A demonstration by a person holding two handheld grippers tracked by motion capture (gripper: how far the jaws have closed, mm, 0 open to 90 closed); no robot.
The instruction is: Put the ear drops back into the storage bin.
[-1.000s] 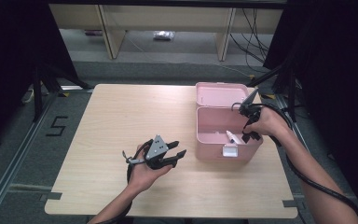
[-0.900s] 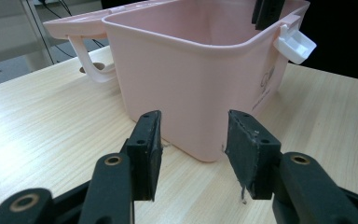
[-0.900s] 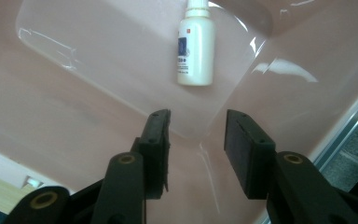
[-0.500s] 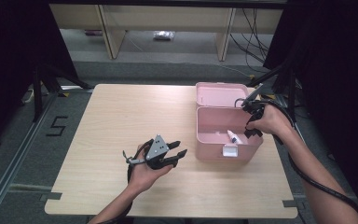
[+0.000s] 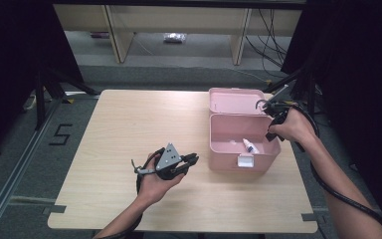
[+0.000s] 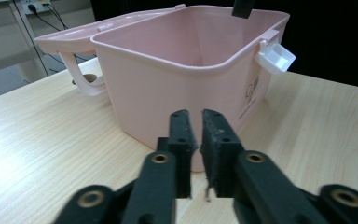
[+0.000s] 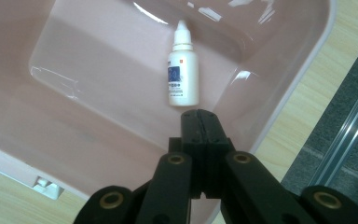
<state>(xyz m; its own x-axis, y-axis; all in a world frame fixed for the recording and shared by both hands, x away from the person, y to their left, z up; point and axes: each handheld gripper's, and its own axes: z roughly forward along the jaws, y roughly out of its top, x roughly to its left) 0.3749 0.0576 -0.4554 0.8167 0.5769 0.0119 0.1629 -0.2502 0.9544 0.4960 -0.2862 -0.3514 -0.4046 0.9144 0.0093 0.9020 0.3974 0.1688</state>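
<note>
**Desk:** Tongs first. What are the near ones doing?

**Photographer:** Left tongs [image 5: 191, 159] rest low over the table [image 5: 119, 129], held level in the person's left hand [image 5: 154, 181] and aimed at the pink box [image 5: 229, 162]. Their jaws have just been closing and now stand all but together, with a thin slit between them and nothing held. In my reading they are parked there to stay out of the way.

**Desk:** And the box?

**Photographer:** It sits open just beyond those tongs, with its white latch [image 5: 245, 160] hanging loose on the front wall. A small white dropper bottle [image 5: 249, 146] lies on its side on the floor of the box, near the right wall.

**Desk:** So the bottle is in. Where's the other hand?

**Photographer:** Right tongs [image 5: 270, 134] hang over the box's right rim, pointing down at the bottle. Their jaws have just been closing too and are now pressed flat together, empty, with the bottle clear of the tips. Closed and empty above it suggests the bottle has been left where it belongs.

**Desk:** Anything behind?

**Photographer:** The lid [image 5: 234, 101] is thrown back flat on the table on the far side. It looks to be the next thing to deal with.
</note>
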